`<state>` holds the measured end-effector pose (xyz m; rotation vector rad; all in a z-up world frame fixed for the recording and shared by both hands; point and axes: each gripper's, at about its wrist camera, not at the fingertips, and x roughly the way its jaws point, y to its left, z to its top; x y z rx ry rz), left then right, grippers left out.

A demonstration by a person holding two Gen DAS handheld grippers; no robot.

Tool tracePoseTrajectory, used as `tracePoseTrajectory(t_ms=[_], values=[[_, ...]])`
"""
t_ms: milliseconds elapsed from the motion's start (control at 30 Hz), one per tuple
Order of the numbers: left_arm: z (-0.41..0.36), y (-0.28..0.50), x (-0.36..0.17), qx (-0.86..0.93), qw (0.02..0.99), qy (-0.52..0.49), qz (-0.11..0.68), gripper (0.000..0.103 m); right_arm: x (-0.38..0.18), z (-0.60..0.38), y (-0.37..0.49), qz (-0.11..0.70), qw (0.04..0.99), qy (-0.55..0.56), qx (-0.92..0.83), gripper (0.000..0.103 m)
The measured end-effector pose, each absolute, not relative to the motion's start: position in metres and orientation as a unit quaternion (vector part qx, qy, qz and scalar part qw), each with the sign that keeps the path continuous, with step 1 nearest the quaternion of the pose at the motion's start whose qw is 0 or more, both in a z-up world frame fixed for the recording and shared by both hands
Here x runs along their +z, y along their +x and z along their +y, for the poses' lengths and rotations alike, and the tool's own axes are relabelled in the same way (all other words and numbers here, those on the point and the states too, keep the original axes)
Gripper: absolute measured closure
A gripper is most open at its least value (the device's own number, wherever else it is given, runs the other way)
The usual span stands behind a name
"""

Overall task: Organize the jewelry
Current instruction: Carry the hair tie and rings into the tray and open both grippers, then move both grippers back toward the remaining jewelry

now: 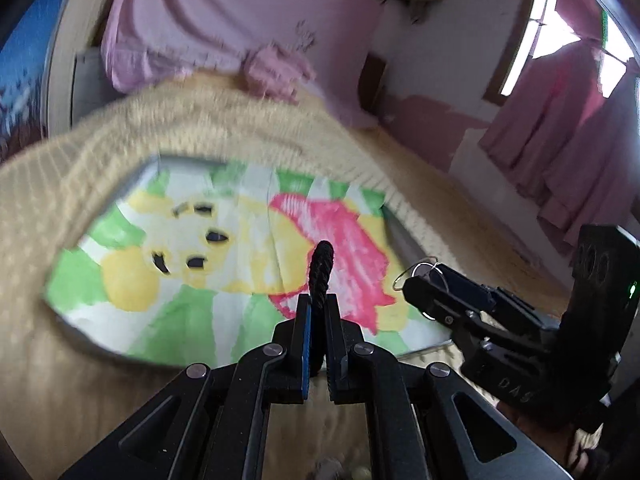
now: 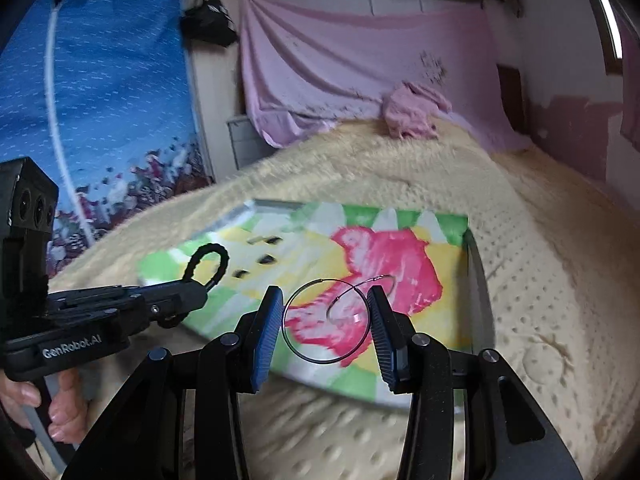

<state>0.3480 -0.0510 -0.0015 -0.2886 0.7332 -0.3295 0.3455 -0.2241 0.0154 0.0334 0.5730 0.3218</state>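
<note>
My left gripper (image 1: 318, 300) is shut on a black braided ring (image 1: 321, 270), held edge-on above the tray; it shows as a black loop in the right wrist view (image 2: 208, 260). My right gripper (image 2: 326, 312) is shut on thin silver hoop earrings (image 2: 325, 320), the large hoop spanning the gap between the blue pads (image 2: 266, 332), a smaller hoop hanging through it. The hoops also show at the right gripper's tip in the left wrist view (image 1: 418, 274). Both are held over a tray lined with a cartoon-bear cloth (image 2: 404, 240).
The tray (image 1: 120, 208) lies on a cream textured blanket (image 2: 540, 280) covering a bed. A pink sheet (image 2: 340, 72) hangs behind, with a crumpled pink cloth (image 2: 412, 114) at the bed's far end. A blue patterned panel (image 2: 112, 92) stands at left.
</note>
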Motion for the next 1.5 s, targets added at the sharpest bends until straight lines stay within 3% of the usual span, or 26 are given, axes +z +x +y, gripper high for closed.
tracePoseTrajectory(t_ms=[133, 333, 400, 500, 533, 733, 833, 967, 1067, 1500], values=[[-0.048, 0.367, -0.023, -0.145, 0.893, -0.151, 0.399, 0.097, -0.013, -0.223, 0.371, 0.325, 0.934, 0.024, 0.146, 0.063], [-0.047, 0.362, -0.027, -0.151, 0.897, -0.147, 0.390, 0.095, -0.034, -0.229, 0.379, 0.354, 0.923, 0.044, 0.143, 0.063], [-0.045, 0.360, -0.025, -0.151, 0.898, -0.150, 0.386, 0.088, -0.037, -0.231, 0.376, 0.362, 0.920, 0.047, 0.140, 0.055], [-0.044, 0.347, -0.018, -0.146, 0.906, -0.156, 0.366, 0.051, -0.038, -0.236, 0.364, 0.353, 0.924, 0.049, 0.137, 0.048], [-0.043, 0.343, -0.015, -0.140, 0.911, -0.155, 0.354, 0.035, -0.037, -0.239, 0.358, 0.347, 0.927, 0.051, 0.135, 0.045], [-0.041, 0.307, 0.000, -0.116, 0.935, -0.138, 0.305, 0.030, -0.025, -0.254, 0.321, 0.289, 0.946, 0.072, 0.127, 0.031], [-0.037, 0.285, 0.007, -0.090, 0.949, -0.123, 0.277, 0.014, -0.017, -0.260, 0.299, 0.254, 0.955, 0.083, 0.126, 0.018], [-0.030, 0.248, 0.016, -0.051, 0.967, -0.096, 0.230, 0.001, -0.002, -0.258, 0.263, 0.202, 0.968, 0.079, 0.124, 0.007], [-0.022, 0.220, 0.020, -0.021, 0.977, -0.081, 0.197, 0.000, 0.007, -0.254, 0.241, 0.174, 0.975, 0.074, 0.120, 0.002], [0.014, 0.130, 0.012, 0.034, 0.987, -0.045, 0.153, 0.000, 0.010, -0.226, 0.165, 0.148, 0.981, 0.057, 0.109, 0.002]])
